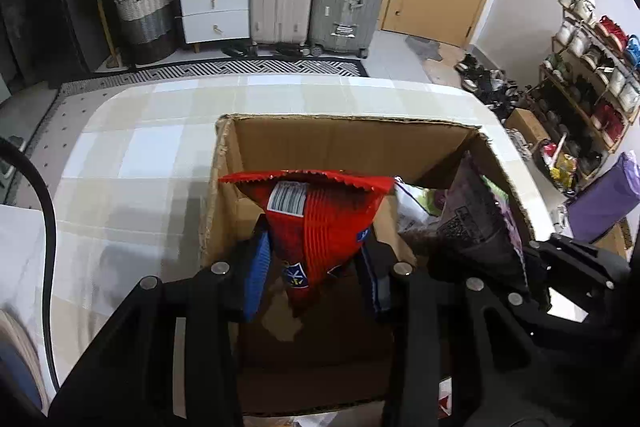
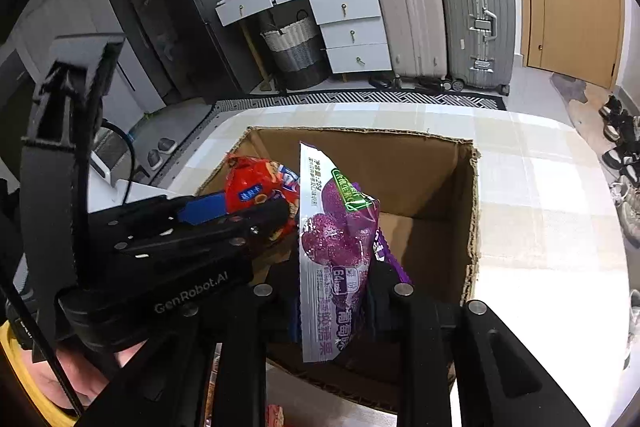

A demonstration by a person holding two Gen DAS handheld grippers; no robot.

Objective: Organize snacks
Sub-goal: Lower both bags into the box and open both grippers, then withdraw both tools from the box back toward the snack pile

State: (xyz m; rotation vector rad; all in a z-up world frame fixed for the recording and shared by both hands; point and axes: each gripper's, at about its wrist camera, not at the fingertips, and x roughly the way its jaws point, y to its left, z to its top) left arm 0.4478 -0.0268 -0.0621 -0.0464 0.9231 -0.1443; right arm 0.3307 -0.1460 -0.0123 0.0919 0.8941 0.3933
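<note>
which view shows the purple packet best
The right wrist view: the purple packet faces the camera between the right tongs, printed front legible, above the box. The left wrist view shows only its dark back at the right edge, partly hidden by the right tongs.

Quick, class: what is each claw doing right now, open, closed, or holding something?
Left claw: closed on the red snack bag over the cardboard box.
Right claw: closed on the purple snack bag.

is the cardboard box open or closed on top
Open. The cardboard box shows no flaps over its top; its inner walls and floor are visible, with the red snack bag and purple snack bag held over it.
</note>
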